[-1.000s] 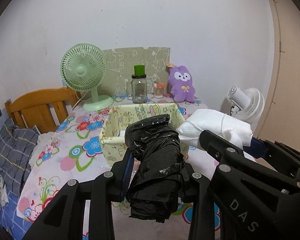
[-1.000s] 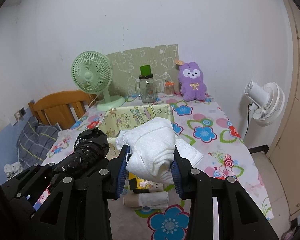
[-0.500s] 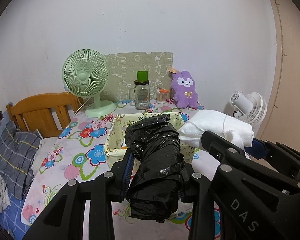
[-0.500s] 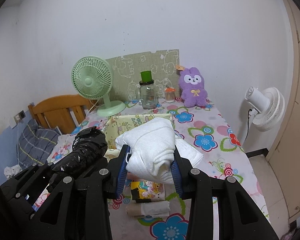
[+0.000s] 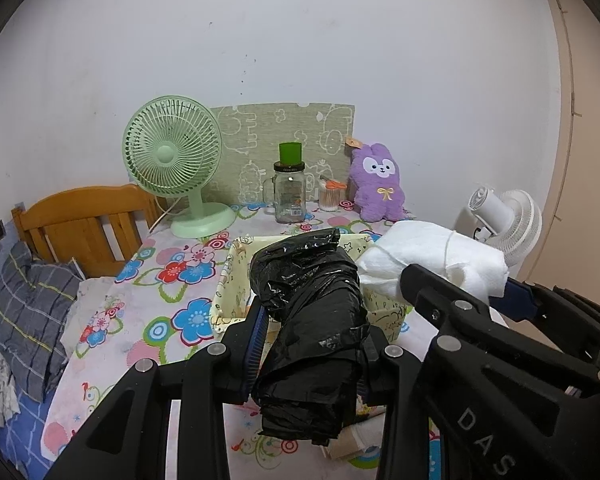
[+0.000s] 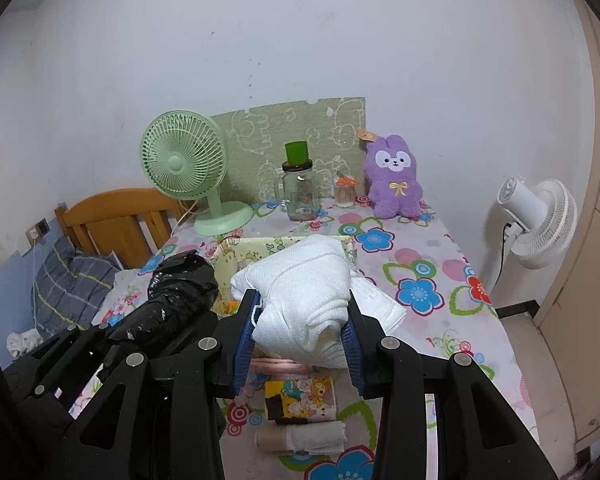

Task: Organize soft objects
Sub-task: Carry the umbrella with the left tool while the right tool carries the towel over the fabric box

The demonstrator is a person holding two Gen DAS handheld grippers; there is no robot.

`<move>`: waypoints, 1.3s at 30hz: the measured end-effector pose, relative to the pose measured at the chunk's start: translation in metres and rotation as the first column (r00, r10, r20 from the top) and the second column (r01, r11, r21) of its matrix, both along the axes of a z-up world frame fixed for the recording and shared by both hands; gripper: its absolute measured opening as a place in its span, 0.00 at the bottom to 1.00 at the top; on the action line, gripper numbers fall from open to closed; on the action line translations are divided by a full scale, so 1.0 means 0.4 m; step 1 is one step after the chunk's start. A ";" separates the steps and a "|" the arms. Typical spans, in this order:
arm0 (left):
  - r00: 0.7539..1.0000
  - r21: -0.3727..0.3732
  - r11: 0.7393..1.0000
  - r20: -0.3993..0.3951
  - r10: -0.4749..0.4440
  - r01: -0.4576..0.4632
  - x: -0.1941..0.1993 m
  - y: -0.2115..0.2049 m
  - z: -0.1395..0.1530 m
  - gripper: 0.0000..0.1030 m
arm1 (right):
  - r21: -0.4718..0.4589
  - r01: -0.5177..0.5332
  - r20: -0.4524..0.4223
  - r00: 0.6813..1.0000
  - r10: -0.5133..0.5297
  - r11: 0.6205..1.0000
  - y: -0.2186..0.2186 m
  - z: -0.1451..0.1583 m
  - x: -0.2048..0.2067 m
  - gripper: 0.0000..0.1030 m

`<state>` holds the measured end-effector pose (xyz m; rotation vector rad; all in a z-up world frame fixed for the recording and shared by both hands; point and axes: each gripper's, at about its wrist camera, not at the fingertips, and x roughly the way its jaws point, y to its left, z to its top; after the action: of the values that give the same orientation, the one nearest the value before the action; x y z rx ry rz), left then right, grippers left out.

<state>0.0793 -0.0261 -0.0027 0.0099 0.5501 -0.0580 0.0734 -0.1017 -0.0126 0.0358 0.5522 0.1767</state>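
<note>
Left wrist view: the left gripper [image 5: 312,350] was clamped on a crumpled black plastic bag bundle [image 5: 310,320], held above the floral-covered bench [image 5: 148,320], before the pale yellow fabric basket [image 5: 230,280].

Right wrist view: the right gripper [image 6: 300,340] was clamped on a folded white knitted towel [image 6: 304,300], above the same basket.

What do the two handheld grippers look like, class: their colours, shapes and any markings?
Both are black plastic. The left gripper and right gripper each have two angular, strut-like fingers joined by round silver bolts, ending in ribbed blue pads. White letters "DAS" are printed on the right gripper's frame in the left wrist view. No cables, sleeves or hands are visible.
</note>
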 end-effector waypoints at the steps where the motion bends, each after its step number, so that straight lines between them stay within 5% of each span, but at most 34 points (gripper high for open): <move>1: 1.000 -0.001 1.000 -0.001 0.001 -0.001 0.006 0.002 0.000 0.37 | -0.002 0.000 -0.001 1.000 0.000 1.000 0.003 0.000 0.007 0.41; 39: 0.998 -0.007 1.000 -0.070 -0.007 0.007 0.240 0.021 -0.048 0.37 | 0.004 -0.041 -0.064 0.997 0.041 0.999 0.021 -0.042 0.264 0.41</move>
<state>0.1753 -0.0176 -0.0220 0.0028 0.6203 -0.0671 0.1789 -0.0934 -0.0294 0.0324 0.6164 0.2170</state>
